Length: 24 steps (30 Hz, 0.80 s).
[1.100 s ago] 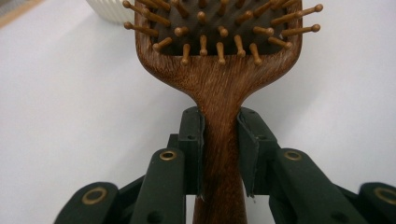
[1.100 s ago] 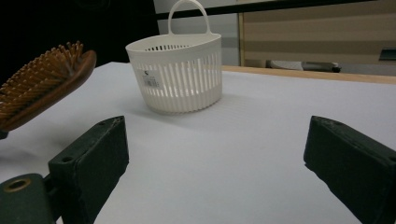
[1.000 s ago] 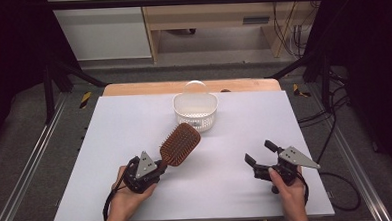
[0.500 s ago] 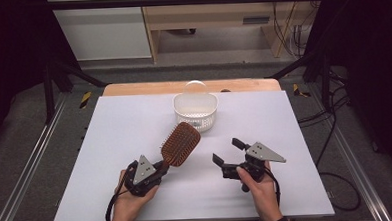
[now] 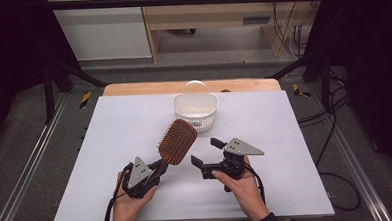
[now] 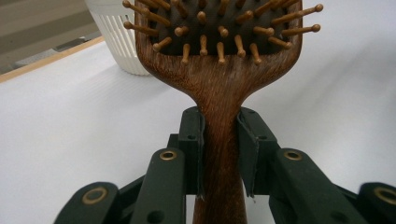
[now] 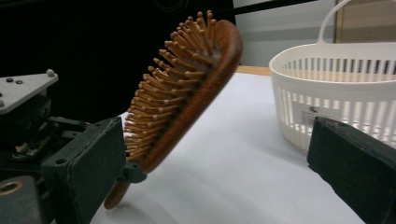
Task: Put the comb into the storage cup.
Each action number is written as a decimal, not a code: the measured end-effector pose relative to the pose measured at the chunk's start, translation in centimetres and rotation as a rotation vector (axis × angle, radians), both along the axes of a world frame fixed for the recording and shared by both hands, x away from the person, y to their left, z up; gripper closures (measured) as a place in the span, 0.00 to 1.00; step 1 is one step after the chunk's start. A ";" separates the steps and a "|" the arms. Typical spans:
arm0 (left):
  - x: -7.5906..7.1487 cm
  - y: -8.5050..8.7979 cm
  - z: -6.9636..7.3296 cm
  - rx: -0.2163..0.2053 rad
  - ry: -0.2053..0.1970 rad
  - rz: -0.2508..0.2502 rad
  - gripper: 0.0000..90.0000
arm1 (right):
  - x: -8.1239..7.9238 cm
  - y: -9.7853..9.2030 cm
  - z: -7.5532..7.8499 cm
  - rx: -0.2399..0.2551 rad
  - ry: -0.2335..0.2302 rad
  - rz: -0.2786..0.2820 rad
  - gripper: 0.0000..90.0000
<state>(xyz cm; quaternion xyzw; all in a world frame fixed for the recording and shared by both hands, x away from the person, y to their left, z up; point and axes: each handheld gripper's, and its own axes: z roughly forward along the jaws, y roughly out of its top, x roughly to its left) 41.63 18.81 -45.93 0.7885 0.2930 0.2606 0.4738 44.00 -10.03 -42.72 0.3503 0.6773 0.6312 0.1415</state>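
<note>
- While my left gripper [image 5: 155, 168] keeps its place at the near left of the table [image 5: 295, 136], my right gripper [image 5: 206, 152] has slid in from the near right toward the middle, and it now sits just right of the hairbrush [image 5: 177, 141].
- That is the whole change: the brush has not shifted, the white basket [image 5: 196, 109] has not shifted, only my right hand [image 5: 239, 181] has closed the gap.
- What I read from it: this looks like a handover or a second grip in the making, with the brush head as the target.
- Left jaws are clenched on the neck of the wooden handle [image 6: 219, 140], one pad on each side, as the left gripper view shows close up; the grip looks square and firm.
- Right jaws stand wide apart with nothing between the pads; in the right gripper view the brush [image 7: 187, 88] sits toward the left jaw, bristles facing left, and the basket [image 7: 336, 93] sits behind the right jaw.
- The brush is held off the table, tilted, head up and pointing to the far right, toward the basket, which stands at the far middle of the table, near the brush head but apart from it.
- Left hand [image 5: 130, 206] lies low at the near edge, forearm coming in from below, gripper aimed far and right.
- Right hand is angled leftward, jaws pointing at the brush head, grey plate [image 5: 243, 147] on top.
- Next, by my guess, the right jaws need to come around the head or upper neck before the left lets go.
</note>
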 end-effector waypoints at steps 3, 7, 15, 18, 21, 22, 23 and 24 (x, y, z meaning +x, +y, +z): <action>0.0 0.1 0.0 -0.001 -0.002 -0.001 0.80 | 0.1 0.6 0.1 0.004 0.011 0.006 0.06; -0.1 0.1 -0.1 -0.005 -0.001 -0.002 0.80 | 0.1 1.1 0.1 0.017 0.020 0.022 0.06; -0.2 0.2 -0.1 -0.017 -0.004 -0.003 0.80 | 0.3 2.1 0.0 0.059 0.052 0.037 0.06; -0.2 0.3 -0.2 -0.016 -0.002 -0.002 0.80 | 0.4 2.5 0.2 0.065 0.054 0.042 0.06; -0.3 0.2 -0.1 -0.021 -0.012 -0.006 0.80 | 0.4 2.7 0.2 0.066 0.054 0.046 0.06; -0.4 0.1 -0.1 -0.022 -0.010 -0.007 0.81 | 0.5 2.8 0.2 0.068 0.061 0.046 0.06; -0.4 0.1 0.0 -0.021 -0.011 -0.008 0.80 | 0.5 2.9 0.2 0.069 0.065 0.048 0.06; -0.4 0.1 0.0 -0.021 -0.011 -0.008 0.80 | 0.5 2.9 0.2 0.069 0.065 0.048 0.06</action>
